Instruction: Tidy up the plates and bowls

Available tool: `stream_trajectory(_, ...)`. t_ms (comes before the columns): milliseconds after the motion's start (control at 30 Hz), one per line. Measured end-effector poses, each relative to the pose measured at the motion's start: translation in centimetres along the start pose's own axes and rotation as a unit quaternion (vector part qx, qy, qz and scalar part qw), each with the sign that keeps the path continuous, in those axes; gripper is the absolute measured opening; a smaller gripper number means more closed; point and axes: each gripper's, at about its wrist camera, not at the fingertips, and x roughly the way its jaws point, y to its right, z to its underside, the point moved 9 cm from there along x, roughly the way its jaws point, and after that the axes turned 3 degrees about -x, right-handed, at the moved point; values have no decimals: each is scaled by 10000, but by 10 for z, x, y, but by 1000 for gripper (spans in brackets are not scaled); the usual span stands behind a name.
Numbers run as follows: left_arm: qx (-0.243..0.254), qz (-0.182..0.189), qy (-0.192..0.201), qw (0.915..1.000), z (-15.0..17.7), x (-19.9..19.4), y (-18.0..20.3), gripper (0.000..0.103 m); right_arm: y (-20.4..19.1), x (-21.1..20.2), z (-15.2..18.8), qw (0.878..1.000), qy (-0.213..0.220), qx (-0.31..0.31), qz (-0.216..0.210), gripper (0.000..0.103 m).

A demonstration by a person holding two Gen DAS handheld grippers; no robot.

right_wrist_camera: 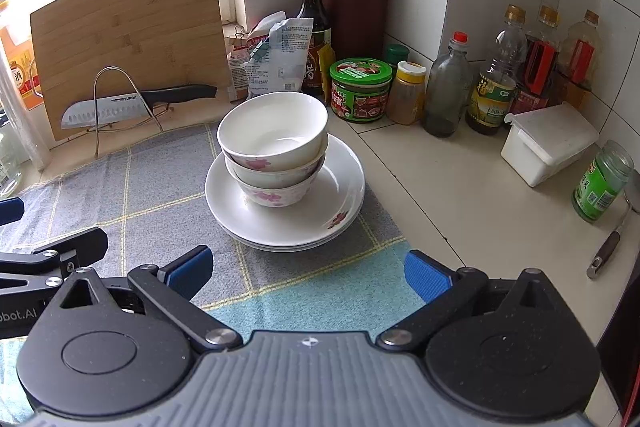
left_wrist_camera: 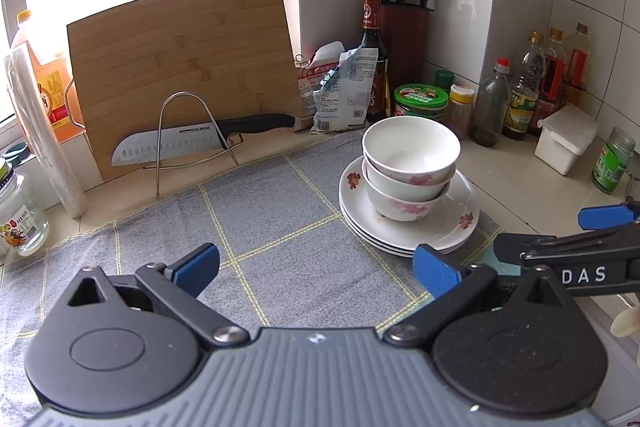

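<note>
1. Three nested bowls (left_wrist_camera: 408,169), white with pink flower prints, stand upright on a stack of plates (left_wrist_camera: 460,223) of the same pattern.
2. That stack rests on a grey checked cloth (left_wrist_camera: 272,227) spread over the bench (left_wrist_camera: 532,195), near the cloth's right edge; from the right wrist view the same bowls (right_wrist_camera: 274,151) and plates (right_wrist_camera: 336,195) lie straight ahead.
3. The left hand-held gripper (left_wrist_camera: 316,267) hangs above the cloth, its blue-padded fingers spread wide with nothing between them; the stack sits ahead and to its right, apart from the pads.
4. The right hand-held gripper (right_wrist_camera: 308,271) is likewise wide open and holds nothing, poised just short of the plates' near rim without touching it.
5. Each gripper shows at the edge of the other's view, side by side.
6. Behind the cloth a bamboo cutting board (left_wrist_camera: 180,67) leans upright in a wire rack (left_wrist_camera: 192,143), with a santoku knife (left_wrist_camera: 200,141) lying across the rack in front of it.
7. In the tiled corner stands a dark red knife block (right_wrist_camera: 354,11) with a soy sauce bottle (right_wrist_camera: 314,27) beside it.
8. A green-lidded jar (right_wrist_camera: 360,89), several oil and sauce bottles, and a white lidded box (right_wrist_camera: 548,143) line the back wall to the right.
</note>
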Motion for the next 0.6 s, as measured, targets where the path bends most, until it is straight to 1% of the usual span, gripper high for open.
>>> stream_trajectory(600,-68,25,4,10000,-3,-5,3,102,-1,-3,-1,10000,51,-16,12,103)
